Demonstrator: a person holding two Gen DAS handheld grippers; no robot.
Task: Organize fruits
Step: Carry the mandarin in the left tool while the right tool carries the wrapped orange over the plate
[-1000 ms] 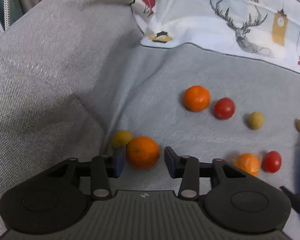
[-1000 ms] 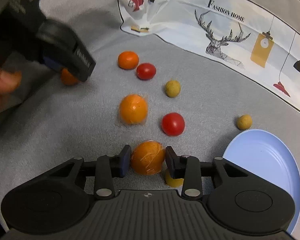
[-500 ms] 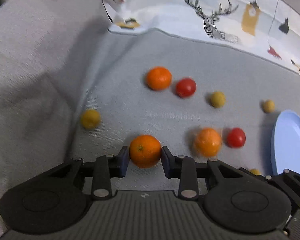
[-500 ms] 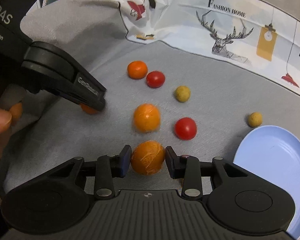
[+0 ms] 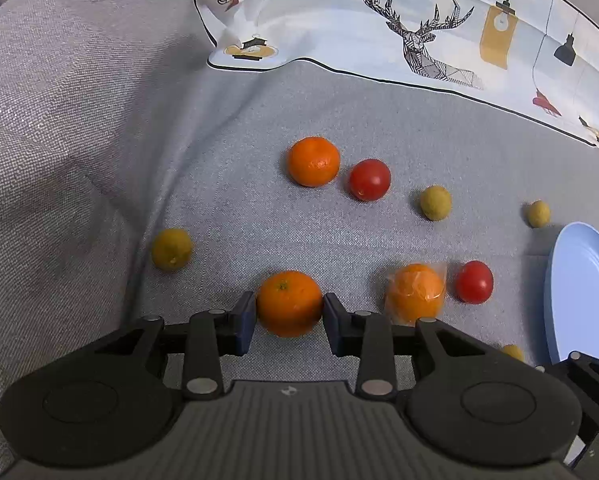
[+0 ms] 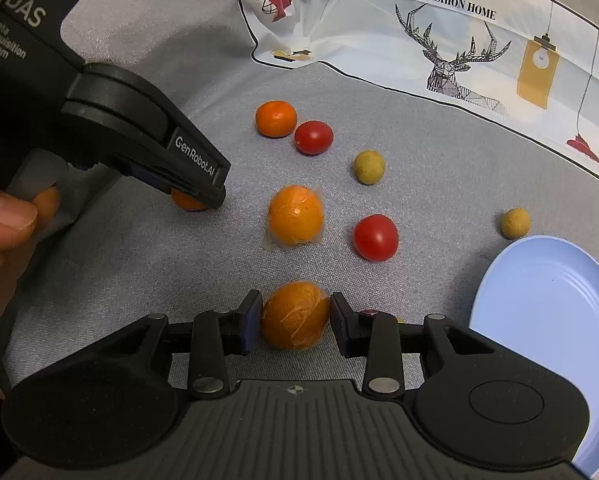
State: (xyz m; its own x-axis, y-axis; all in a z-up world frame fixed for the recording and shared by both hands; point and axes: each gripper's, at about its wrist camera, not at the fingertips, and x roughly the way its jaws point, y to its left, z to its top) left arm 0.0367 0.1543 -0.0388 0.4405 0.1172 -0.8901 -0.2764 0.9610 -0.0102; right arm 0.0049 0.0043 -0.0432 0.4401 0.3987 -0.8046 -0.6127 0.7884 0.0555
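Observation:
My left gripper (image 5: 289,312) is shut on a bare orange (image 5: 289,303) and holds it above the grey cloth. My right gripper (image 6: 295,320) is shut on a plastic-wrapped orange (image 6: 295,316). A second wrapped orange (image 6: 296,216) lies ahead of it, with a red tomato (image 6: 376,237) to its right. Farther back lie another orange (image 6: 276,119), a second tomato (image 6: 313,137) and two tan round fruits (image 6: 369,167). A light blue plate (image 6: 555,320) sits empty at the right. The left gripper (image 6: 191,196) also shows at left in the right wrist view.
A yellow-green fruit (image 5: 171,249) lies at the left by a fold in the grey cloth (image 5: 79,160). A white printed cloth (image 5: 419,32) with a deer drawing covers the back. A small yellow fruit (image 5: 513,352) peeks out near the plate's edge (image 5: 555,292).
My left gripper closed on the bare orange, lifted it and carried it rightward away from the yellow-green fruit. My right gripper kept its hold on the wrapped orange and rose slightly.

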